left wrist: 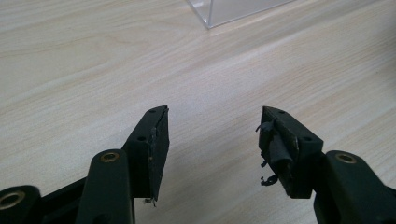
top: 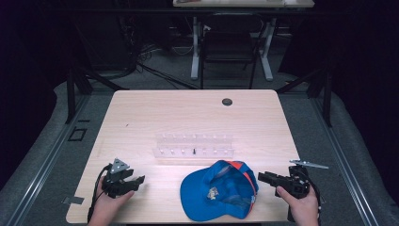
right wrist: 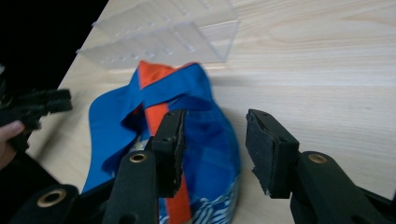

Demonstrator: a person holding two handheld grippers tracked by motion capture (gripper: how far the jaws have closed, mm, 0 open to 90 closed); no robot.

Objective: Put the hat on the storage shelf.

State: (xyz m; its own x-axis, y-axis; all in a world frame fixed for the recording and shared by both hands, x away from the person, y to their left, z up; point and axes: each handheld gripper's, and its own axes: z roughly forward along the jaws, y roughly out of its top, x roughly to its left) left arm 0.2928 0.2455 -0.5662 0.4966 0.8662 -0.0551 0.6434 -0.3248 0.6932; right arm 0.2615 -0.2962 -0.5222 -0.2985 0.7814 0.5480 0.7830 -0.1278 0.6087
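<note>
Blue cap lies at near table edge, between both grippers. Right gripper spread, empty, aimed at cap's crown. Left gripper spread over bare wood. Step: approach. Next: advance right, pinch fabric.

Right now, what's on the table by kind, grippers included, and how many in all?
Caps: 1, blue cap
Clear racks: 1, clear plastic rack
Grippers: 2, left gripper and right gripper, both with jaws open and nothing held
Total: 4
</note>
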